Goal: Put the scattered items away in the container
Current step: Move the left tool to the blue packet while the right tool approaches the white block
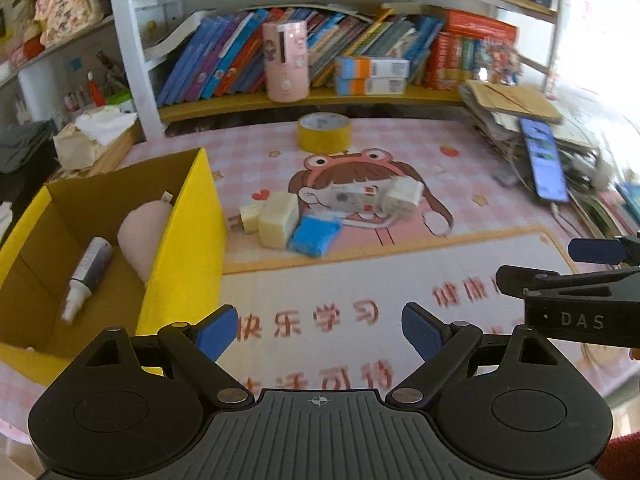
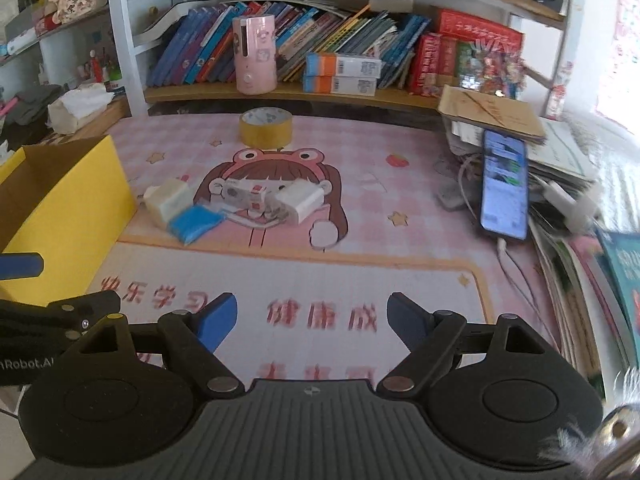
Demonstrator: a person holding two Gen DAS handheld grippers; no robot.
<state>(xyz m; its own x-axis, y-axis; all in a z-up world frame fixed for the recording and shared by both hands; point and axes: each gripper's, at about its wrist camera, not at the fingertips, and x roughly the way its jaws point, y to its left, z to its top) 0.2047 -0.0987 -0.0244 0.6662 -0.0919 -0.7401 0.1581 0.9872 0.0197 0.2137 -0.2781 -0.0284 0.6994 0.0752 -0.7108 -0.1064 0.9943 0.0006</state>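
Observation:
A yellow cardboard box (image 1: 196, 240) stands at the left of the pink mat; it also shows in the right wrist view (image 2: 76, 208). Inside it lie a small spray bottle (image 1: 86, 278) and a pink pouch (image 1: 146, 236). On the mat lie a cream charger block (image 1: 278, 220) (image 2: 168, 198), a blue packet (image 1: 314, 236) (image 2: 194, 224), a small white printed box (image 1: 354, 198) (image 2: 244, 196) and a white plug adapter (image 1: 404, 194) (image 2: 300, 200). My left gripper (image 1: 318, 332) is open and empty, near of the items. My right gripper (image 2: 312, 320) is open and empty beside it.
A yellow tape roll (image 1: 324, 132) (image 2: 266, 128) sits at the mat's back. A phone (image 2: 504, 188) with a cable leans on a stack of papers at the right. A bookshelf with a pink cylinder (image 2: 256, 54) runs behind. A tissue pack (image 2: 78, 110) lies left.

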